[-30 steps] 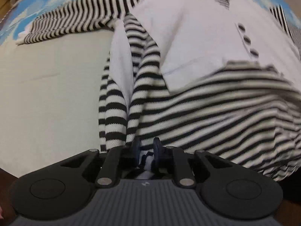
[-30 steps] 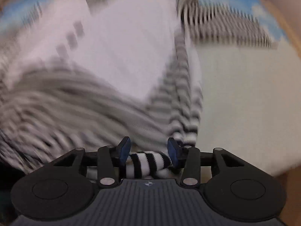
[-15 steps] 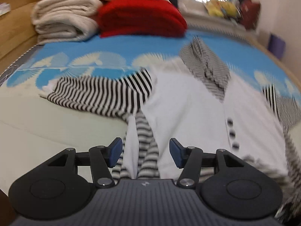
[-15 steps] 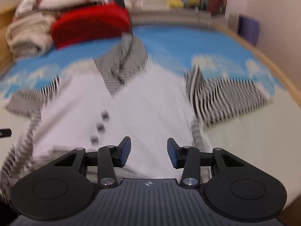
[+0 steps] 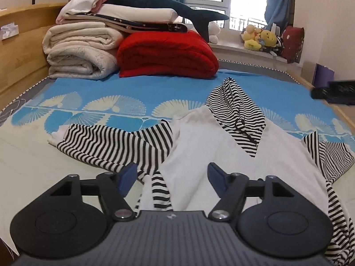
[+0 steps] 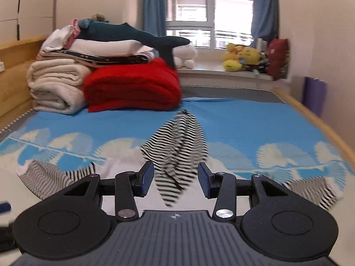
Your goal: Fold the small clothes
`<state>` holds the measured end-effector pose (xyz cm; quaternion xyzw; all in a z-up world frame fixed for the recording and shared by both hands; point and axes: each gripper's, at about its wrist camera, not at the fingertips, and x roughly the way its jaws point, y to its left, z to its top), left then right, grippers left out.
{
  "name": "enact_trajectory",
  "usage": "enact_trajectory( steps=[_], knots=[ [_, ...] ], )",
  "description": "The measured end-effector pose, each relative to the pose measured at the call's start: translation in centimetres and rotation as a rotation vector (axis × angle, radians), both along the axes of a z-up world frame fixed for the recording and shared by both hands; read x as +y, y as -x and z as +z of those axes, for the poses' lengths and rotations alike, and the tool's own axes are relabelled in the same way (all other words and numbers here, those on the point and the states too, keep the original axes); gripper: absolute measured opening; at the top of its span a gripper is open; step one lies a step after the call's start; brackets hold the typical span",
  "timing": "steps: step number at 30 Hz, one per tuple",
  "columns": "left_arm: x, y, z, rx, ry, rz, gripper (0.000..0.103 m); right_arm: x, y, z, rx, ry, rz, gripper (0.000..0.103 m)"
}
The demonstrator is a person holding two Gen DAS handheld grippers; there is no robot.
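Blue-patterned bed [image 5: 137,84] under both my claws: left claw [image 5: 172,175], jaws just widened, grips nothing; right claw [image 6: 175,178] gapes empty too. Beyond them the white-and-striped hoodie [image 5: 206,146] lies spread flat.

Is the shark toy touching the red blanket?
Cannot tell. In the left wrist view the shark's tail hangs just behind the red blanket; no contact or gap shows plainly.

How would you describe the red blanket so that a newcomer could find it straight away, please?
Look to the far end of the bed, below the window. The red blanket lies folded there, right of the rolled cream blankets. It is the only bright red bundle in that pile.
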<state>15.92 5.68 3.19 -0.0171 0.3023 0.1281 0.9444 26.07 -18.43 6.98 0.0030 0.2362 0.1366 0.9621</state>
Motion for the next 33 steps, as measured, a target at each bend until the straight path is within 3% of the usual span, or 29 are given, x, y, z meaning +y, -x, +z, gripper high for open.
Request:
enact_trajectory(
  steps=[2,3,4,7,10,13,14,16,18,21,23,25,28,30,32,33],
  knots=[
    [1.4,-0.2,0.0,0.026,0.038,0.011,0.060,0.6,-1.2,-0.4,-0.008,-0.010,0.020,0.045],
    [2.5,-0.6,-0.2,0.054,0.071,0.007,0.047,0.6,-1.5,-0.9,-0.014,-0.018,0.025,0.045],
    [3.4,-1.3,-0.1,0.079,0.086,0.006,0.041,0.6,-1.5,-1.4,-0.015,-0.020,0.027,0.045],
    [5.9,-4.5,0.4,0.120,0.038,0.032,0.029,0.8,-3.0,-2.7,0.097,-0.007,0.010,0.045],
    [9.9,-8.6,0.4,0.086,0.016,0.082,0.028,0.5,-4.3,-3.2,0.150,-0.098,0.069,0.038],
    [15.5,-11.5,-0.9,0.043,0.054,0.203,0.029,0.7,-4.7,-4.0,0.125,-0.040,0.061,0.012],
    [17.6,-12.0,-1.7,0.038,0.076,0.256,0.029,0.6,-4.8,-4.3,0.123,-0.019,0.056,0.009],
    [21.6,-12.4,-3.9,0.043,0.135,0.353,0.029,-0.5,-5.3,-5.0,0.171,-0.032,0.050,0.009],
    [25.1,-12.8,-6.4,0.100,0.186,0.453,0.030,-0.8,-5.4,-5.3,0.183,-0.047,0.052,0.009],
    [29.5,-13.1,-8.7,0.128,0.280,0.560,0.041,-1.9,-5.8,-6.1,0.190,-0.040,0.052,0.009],
    [31.8,-12.7,-9.7,0.099,0.375,0.608,0.052,-2.9,-6.6,-7.1,0.212,-0.015,0.000,0.010],
    [33.2,-12.4,-11.0,0.120,0.440,0.662,0.055,-3.4,-7.0,-7.4,0.223,-0.030,-0.015,0.010],
    [34.1,-12.6,-12.1,0.135,0.479,0.697,0.055,-4.5,-8.2,-8.3,0.273,-0.055,-0.068,0.010],
    [33.7,-13.3,-12.3,0.147,0.420,0.675,0.054,-5.1,-8.9,-8.8,0.298,-0.084,-0.099,0.010],
    [32.8,-14.3,-12.3,0.165,0.354,0.631,0.019,-5.6,-9.6,-9.2,0.307,-0.085,-0.157,0.010],
    [32.6,-14.6,-12.2,0.171,0.364,0.614,0.004,-5.6,-9.6,-9.2,0.307,-0.085,-0.157,0.010]
  ],
)
